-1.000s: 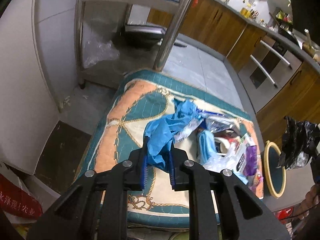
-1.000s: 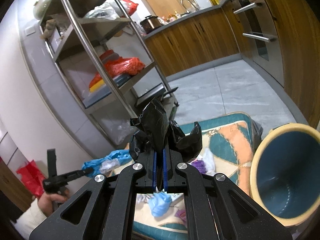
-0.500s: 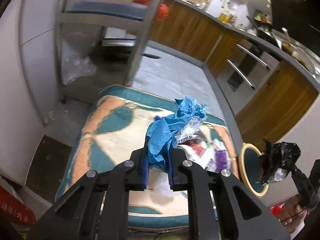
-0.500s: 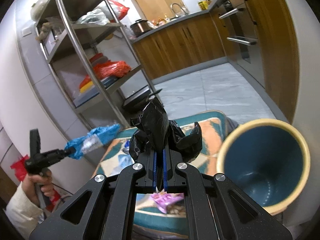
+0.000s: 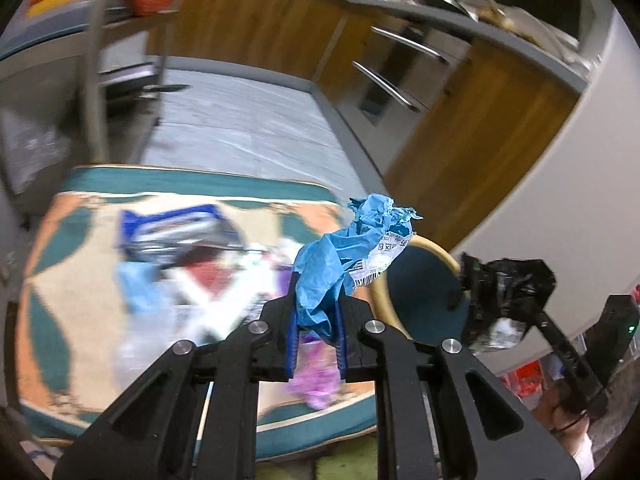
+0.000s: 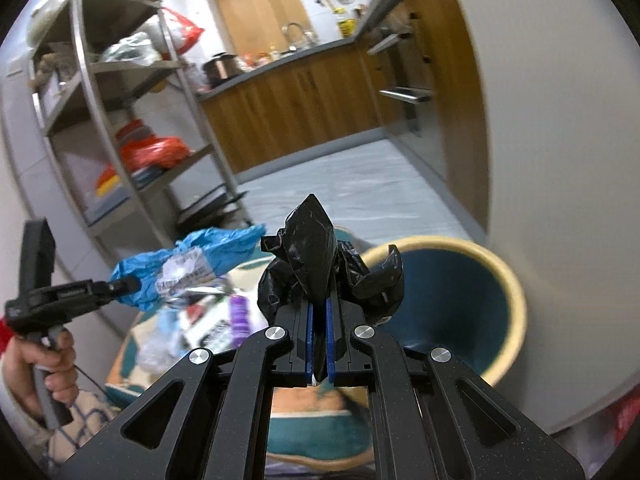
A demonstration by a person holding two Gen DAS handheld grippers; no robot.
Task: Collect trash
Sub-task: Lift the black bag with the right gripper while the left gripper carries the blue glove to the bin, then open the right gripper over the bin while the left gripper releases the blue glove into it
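Kitchen floor, low cushion with patterned teal-and-orange cover (image 5: 80, 216), litter piled on its near half.

Left gripper (image 5: 316, 332): jaws narrow, clamped on a crumpled blue plastic wrapper (image 5: 340, 264) with a white barcode label stuck to it. The wad stands up out of the pads, held clear above the cushion and pointing toward the bin. From the other side the same wrapper (image 6: 188, 264) hangs out past the fingers, apart from the rest of the pile.

Right gripper (image 6: 319, 336): jaws pinched tight on a scrunched black plastic bag (image 6: 316, 264). The bag bulges out on both sides of the blue pads, so only a thin fold is actually caught. It sits in front of the bin's mouth; whether it is over the opening or just short of it I cannot tell.

Round waste bin (image 6: 516, 308), cream rim, dark blue inside, stands just beside the cushion's edge against the white wall. Nothing visible inside from here. In the left view its rim (image 5: 436, 252) shows just behind the blue wrapper.

Reading: both hands carry one piece each toward the bin, so two drops come in one trip.

Still on the cushion: a blue-and-silver foil packet (image 5: 176, 232), a purple wrapper (image 5: 316, 380), pale blue and clear bits, blurred. Much collecting left.

Person's hand (image 6: 40, 364) grips the left tool's handle.

Risk, my guess: light plastic may cling to the pads on release.
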